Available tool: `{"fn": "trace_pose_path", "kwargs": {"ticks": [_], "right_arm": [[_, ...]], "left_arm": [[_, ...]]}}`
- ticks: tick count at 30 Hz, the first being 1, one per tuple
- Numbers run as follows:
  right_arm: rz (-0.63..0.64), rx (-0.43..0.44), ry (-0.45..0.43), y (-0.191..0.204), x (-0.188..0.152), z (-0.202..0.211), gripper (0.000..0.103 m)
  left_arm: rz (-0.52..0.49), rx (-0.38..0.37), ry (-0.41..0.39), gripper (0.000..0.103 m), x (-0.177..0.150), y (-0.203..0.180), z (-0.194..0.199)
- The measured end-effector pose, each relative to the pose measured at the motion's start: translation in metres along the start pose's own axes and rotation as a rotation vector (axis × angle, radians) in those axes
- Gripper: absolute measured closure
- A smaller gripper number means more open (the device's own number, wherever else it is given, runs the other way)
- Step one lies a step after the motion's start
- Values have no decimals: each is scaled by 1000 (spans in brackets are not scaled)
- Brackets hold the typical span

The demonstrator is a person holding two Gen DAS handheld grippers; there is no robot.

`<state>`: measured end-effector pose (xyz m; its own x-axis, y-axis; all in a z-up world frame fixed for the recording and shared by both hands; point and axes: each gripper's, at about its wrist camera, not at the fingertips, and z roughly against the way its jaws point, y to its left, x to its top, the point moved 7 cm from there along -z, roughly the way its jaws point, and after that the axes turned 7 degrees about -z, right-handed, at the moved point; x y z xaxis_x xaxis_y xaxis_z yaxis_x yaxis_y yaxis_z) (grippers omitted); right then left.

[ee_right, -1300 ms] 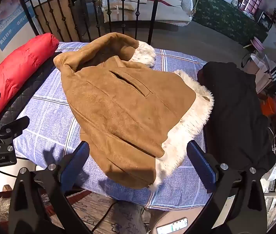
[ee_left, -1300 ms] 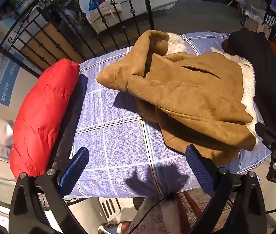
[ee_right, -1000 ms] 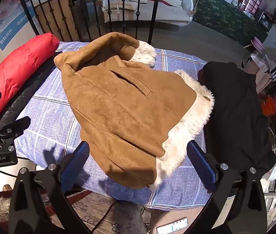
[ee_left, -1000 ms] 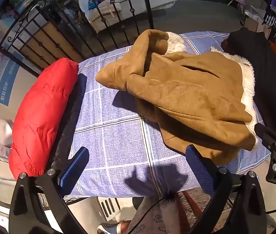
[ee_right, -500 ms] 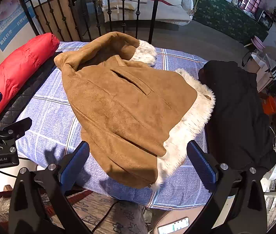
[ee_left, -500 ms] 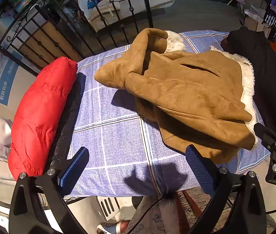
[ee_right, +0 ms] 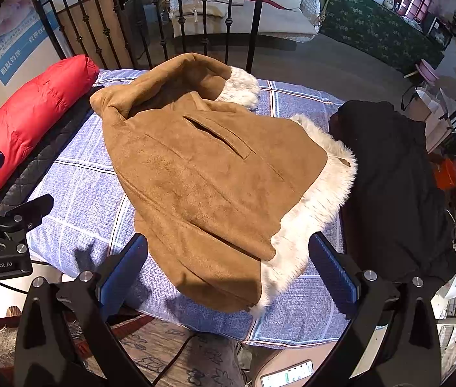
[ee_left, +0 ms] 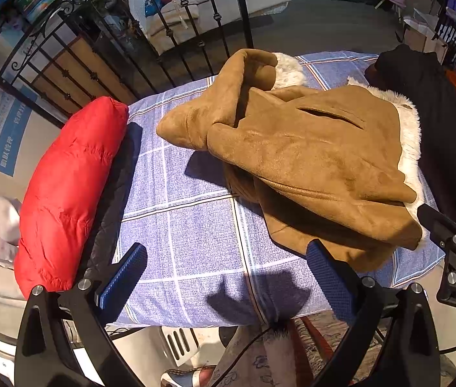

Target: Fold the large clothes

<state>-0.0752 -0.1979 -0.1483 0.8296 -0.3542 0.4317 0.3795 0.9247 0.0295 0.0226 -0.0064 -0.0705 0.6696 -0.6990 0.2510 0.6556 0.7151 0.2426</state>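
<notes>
The brown coat [ee_right: 208,174] is lain bunched on the counter [ee_left: 195,235], sleeve pointed away; both grippers' jaws are held apart, empty.

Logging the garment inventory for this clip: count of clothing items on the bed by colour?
Brown suede coat with white fur trim: 1
Red puffer jacket: 1
Black garment: 1
Dark quilted item under the red puffer jacket: 1
Total: 4
</notes>
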Motion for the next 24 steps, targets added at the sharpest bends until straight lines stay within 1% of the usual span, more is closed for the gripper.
{"fn": "trace_pose_path", "kwargs": {"ticks": [24], "right_arm": [[-3,13,9,2,2,-4,5]], "left_arm": [[-1,-2,1,6,0,2,0]]}}
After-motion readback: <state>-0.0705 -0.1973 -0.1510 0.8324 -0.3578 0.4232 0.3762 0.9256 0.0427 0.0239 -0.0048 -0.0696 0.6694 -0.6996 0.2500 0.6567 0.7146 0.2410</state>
